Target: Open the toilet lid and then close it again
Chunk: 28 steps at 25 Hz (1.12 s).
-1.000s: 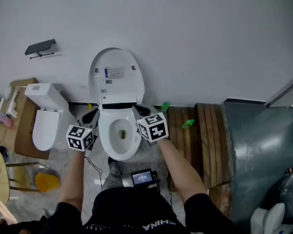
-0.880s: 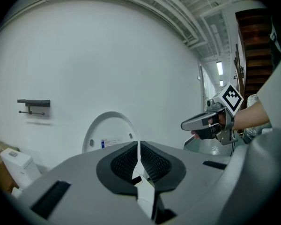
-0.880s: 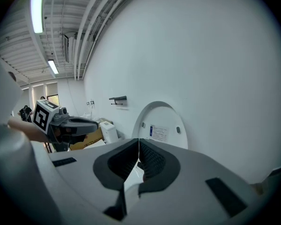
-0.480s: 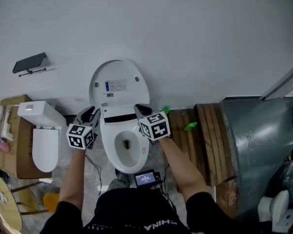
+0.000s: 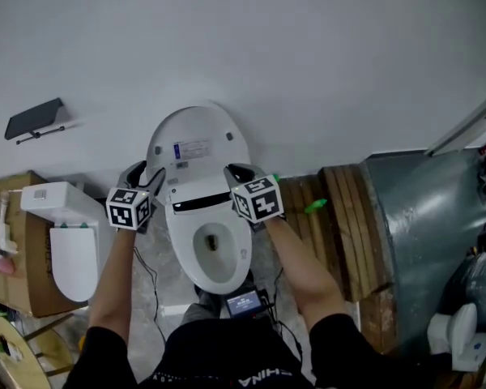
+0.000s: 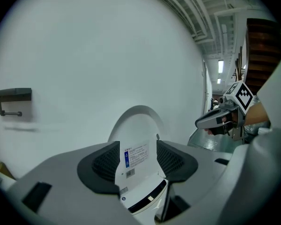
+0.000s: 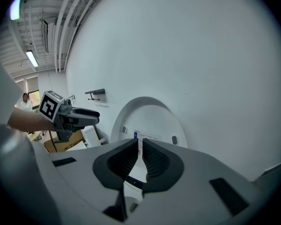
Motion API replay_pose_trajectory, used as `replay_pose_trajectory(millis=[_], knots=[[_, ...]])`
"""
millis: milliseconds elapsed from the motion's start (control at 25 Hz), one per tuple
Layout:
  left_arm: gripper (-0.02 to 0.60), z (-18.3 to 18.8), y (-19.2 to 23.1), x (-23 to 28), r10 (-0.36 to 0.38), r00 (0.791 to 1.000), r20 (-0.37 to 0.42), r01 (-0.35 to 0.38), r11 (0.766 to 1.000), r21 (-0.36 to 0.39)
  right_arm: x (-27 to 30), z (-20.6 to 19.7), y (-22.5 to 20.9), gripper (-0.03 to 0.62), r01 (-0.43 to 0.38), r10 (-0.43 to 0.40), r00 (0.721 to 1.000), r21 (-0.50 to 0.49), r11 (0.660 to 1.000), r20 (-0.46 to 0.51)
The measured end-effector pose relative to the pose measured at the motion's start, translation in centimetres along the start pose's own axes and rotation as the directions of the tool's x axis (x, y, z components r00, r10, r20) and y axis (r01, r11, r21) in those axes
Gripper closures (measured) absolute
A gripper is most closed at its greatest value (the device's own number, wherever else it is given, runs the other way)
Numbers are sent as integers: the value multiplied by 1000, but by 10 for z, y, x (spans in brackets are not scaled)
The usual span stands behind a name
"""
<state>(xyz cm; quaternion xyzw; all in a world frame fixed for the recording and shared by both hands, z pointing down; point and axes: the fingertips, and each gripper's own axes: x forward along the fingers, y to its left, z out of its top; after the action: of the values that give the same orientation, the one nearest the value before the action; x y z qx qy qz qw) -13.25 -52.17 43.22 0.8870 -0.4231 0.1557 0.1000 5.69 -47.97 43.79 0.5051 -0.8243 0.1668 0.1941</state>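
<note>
Against the white wall, the oval white plastic toilet lid [image 5: 197, 140] stands raised above the open white bowl [image 5: 216, 250]. The bowl's front edge is hidden behind a small dark screen device [image 5: 243, 303]. The left gripper [image 5: 142, 177] is beside the lid's left edge, its jaws apart after just opening, with nothing pressed between the pads; contact with the lid cannot be told. The right gripper [image 5: 240, 173], beside the lid's right edge, has its jaws together and empty. The gripper views show the lid's printed label [image 6: 136, 156] larger, though its print stays unreadable. Only the head view shows the brown wooden planks [image 5: 340, 217] on the floor at right.
</note>
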Motion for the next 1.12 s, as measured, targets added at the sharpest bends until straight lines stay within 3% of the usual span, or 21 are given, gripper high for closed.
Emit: replay_pose_trajectory(millis=[240, 480, 840, 960, 1120], knots=[[340, 10, 24, 41, 45, 998, -33, -45, 999, 4, 29, 15, -22, 576, -32, 32, 999, -24, 999, -7], [339, 28, 49, 77, 95, 994, -48, -94, 995, 33, 63, 40, -46, 517, -73, 72, 997, -58, 996, -5], [344, 35, 68, 116, 121, 990, -67, -115, 990, 80, 98, 70, -87, 441, -28, 31, 999, -119, 993, 26], [376, 36, 72, 121, 135, 989, -65, -129, 987, 94, 109, 76, -91, 427, -20, 23, 1000, -142, 990, 16], [468, 37, 83, 121, 173, 983, -61, -168, 982, 83, 126, 80, -95, 424, -10, 10, 1000, -159, 987, -2]])
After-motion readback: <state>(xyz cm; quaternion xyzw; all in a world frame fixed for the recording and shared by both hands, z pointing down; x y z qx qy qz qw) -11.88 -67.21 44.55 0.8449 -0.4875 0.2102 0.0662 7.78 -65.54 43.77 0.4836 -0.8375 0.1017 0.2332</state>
